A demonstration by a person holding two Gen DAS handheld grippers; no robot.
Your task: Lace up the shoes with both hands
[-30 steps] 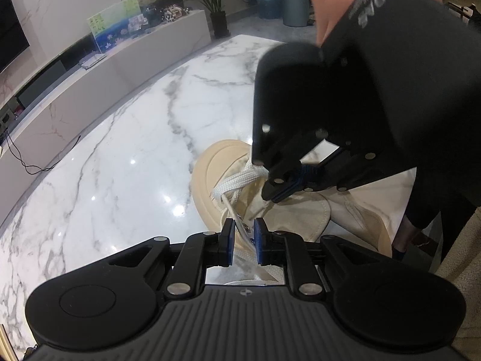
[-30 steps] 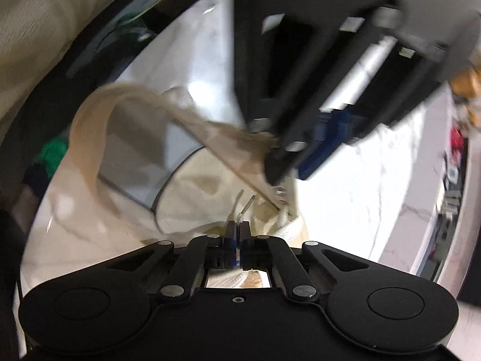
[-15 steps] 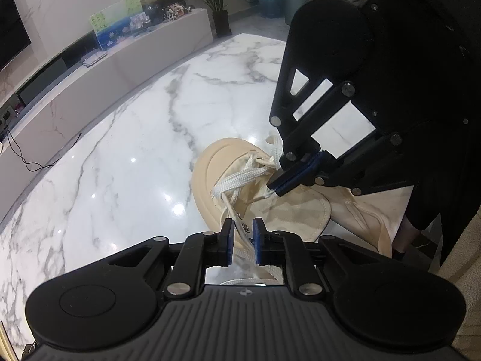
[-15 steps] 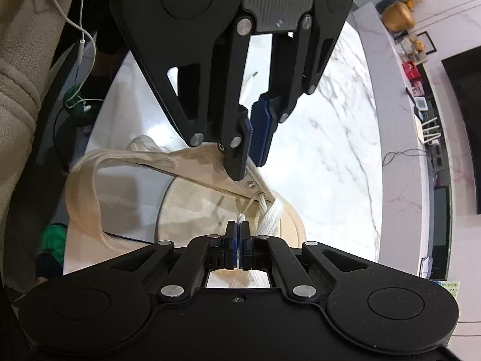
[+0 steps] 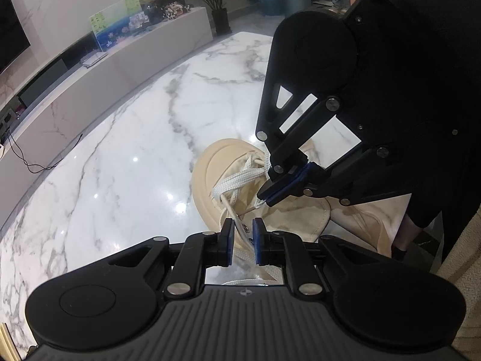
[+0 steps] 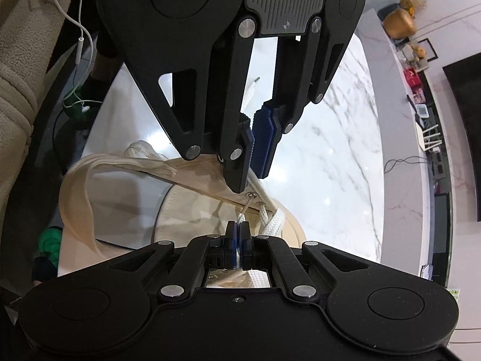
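Your cream canvas lace-up shoe (image 5: 300,219) lies on the glossy white marble table (image 5: 126,156) with grey veins, toe pointing away from you in the left wrist view, its rubber toe cap near the middle of the table.

Your right tool (image 6: 237,234) is pressed fully together on the thin clear-tipped end of the flat white woven shoelace (image 5: 237,179). In the right wrist view the lace tip sticks out from between the blue pads and points toward a metal eyelet (image 6: 251,194) on the shoe's eyelet strip, with a small gap between the tip and the eyelet. In the left wrist view the same tool (image 5: 264,201) comes in from the right, just above the shoe's tongue, with the tip poking out of it to the left.

Your left tool (image 5: 243,234) stands at a narrow gap, with its blue pads on either side of the eyelet strip at the shoe's edge. A run of lace passes between them. You cannot tell from either view whether the pads actually press on the strip or the lace. In the right wrist view this tool (image 6: 251,177) comes down from above, with its fingertips right at the eyelet row.

The lower eyelets near the toe are already crossed with lace.
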